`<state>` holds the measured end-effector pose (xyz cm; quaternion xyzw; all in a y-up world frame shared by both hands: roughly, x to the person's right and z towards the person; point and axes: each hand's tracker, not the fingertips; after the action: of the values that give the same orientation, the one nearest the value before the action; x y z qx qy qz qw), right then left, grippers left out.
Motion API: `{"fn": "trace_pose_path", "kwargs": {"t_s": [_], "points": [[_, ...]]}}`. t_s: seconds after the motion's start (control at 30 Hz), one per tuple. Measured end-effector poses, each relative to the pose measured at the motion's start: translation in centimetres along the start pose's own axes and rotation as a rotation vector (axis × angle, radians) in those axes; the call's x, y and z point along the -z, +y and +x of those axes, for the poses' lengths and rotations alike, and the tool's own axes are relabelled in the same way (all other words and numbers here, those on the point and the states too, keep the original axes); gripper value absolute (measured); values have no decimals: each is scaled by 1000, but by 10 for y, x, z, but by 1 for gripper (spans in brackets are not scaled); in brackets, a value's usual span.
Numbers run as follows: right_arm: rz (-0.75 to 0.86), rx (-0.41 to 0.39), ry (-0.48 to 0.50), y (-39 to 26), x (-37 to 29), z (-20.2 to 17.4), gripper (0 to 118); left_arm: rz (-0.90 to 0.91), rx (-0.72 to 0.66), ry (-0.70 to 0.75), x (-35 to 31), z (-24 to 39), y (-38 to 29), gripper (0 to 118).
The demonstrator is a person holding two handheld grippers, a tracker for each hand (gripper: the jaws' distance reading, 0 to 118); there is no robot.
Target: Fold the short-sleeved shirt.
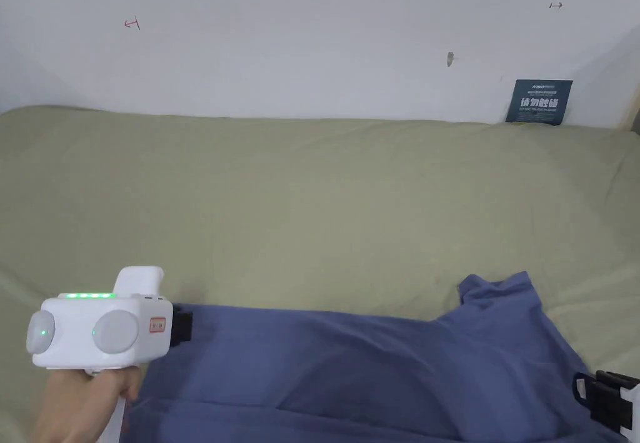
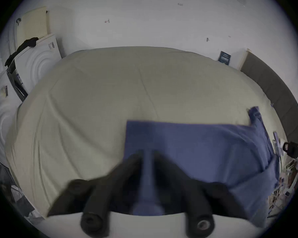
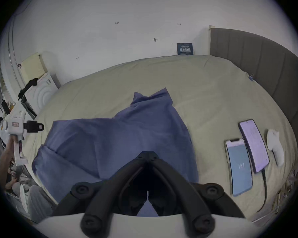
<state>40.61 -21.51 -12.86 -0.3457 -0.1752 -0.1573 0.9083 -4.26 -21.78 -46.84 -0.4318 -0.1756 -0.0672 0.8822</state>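
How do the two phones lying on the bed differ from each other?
The nearer phone shows a pale blue screen, while the farther phone glows a whitish lilac. A dark cable runs from the farther phone's near end; no cable is seen on the nearer one. The farther phone lies closer to the white object, the nearer phone closer to the blue shirt. Both lie flat, screens up and lit, side by side on the green sheet.

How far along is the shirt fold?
Early. The blue shirt lies spread on the green bedsheet, its collar still sticking out. Left gripper pinches one edge; right gripper is shut on the other. No finished fold visible; folding remains.
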Motion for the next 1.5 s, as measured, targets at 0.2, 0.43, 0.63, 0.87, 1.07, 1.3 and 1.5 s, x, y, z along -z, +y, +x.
{"fn": "trace_pose_path", "kwargs": {"t_s": [0.2, 0.43, 0.63, 0.87, 1.07, 1.3, 1.5], "points": [[-39, -22, -16, 23, 37, 14, 2, -122, 28, 55, 64, -1, 19, 117], [-108, -42, -71, 37, 73, 39, 2, -126, 22, 30, 89, 4, 22, 80], [-124, -17, -95, 54, 95, 58, 2, -138, 83, -34, 72, 14, 26, 4], [-330, -4, -63, 63, 143, 57, 106, -132, 57, -35, 73, 17, 25, 4], [-245, -62, -64, 63, 117, 59, 10, -138, 57, -41, 68, 15, 28, 4], [-112, -52, -5, 64, 58, 47, 2, -111, 49, -57, 31, 11, 20, 4], [-36, -59, 52, 49, -15, 40, 2, -23, 28, -116, -37, -6, -4, 4]]}}
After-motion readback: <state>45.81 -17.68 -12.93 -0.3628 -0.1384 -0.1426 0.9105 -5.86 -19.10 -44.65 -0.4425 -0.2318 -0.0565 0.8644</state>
